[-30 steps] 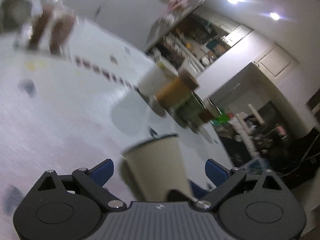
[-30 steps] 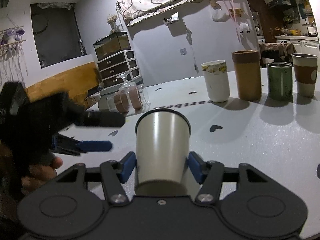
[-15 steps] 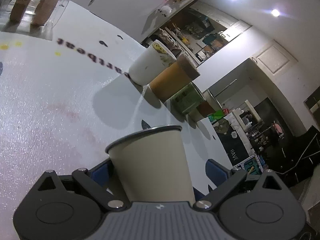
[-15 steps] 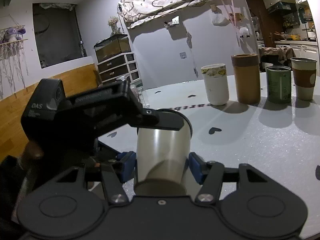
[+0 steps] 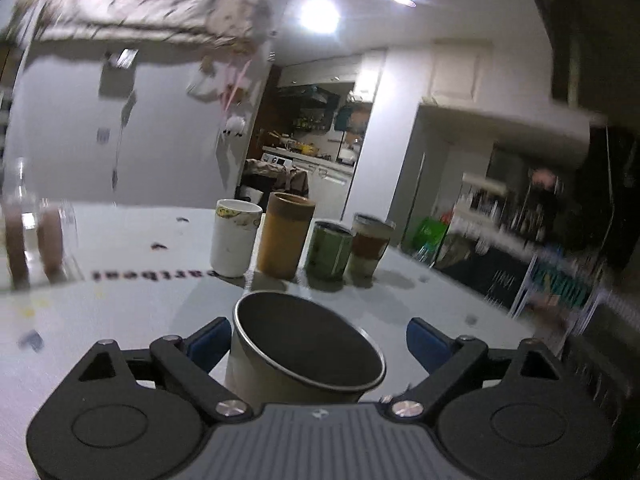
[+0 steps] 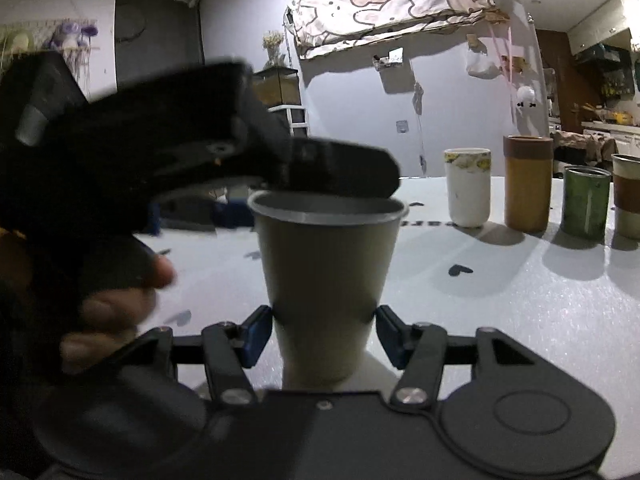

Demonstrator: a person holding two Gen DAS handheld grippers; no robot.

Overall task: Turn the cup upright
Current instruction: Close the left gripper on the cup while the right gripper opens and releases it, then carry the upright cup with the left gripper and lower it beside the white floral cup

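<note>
A beige metal cup (image 6: 326, 276) stands mouth up on the white table (image 6: 520, 304). My right gripper (image 6: 324, 330) has its blue pads close to both sides of the cup's lower part; contact is hard to tell. In the left wrist view the cup (image 5: 304, 356) sits between the fingers, its dark inside visible. My left gripper (image 5: 318, 344) is open, with a gap between the right pad and the cup. The left gripper's black body (image 6: 192, 156) hovers just behind and above the cup's rim in the right wrist view.
A row of cups stands at the back: a white mug (image 6: 467, 186), a tall orange-brown tumbler (image 6: 528, 182), a green cup (image 6: 586, 200) and a brown-banded cup (image 6: 628, 196). A glass jar (image 5: 32, 236) stands at the left. Small heart marks dot the table.
The cup went from tilted to standing mouth up, lower in the right gripper. The left gripper swung up and over it and its view leveled out.
</note>
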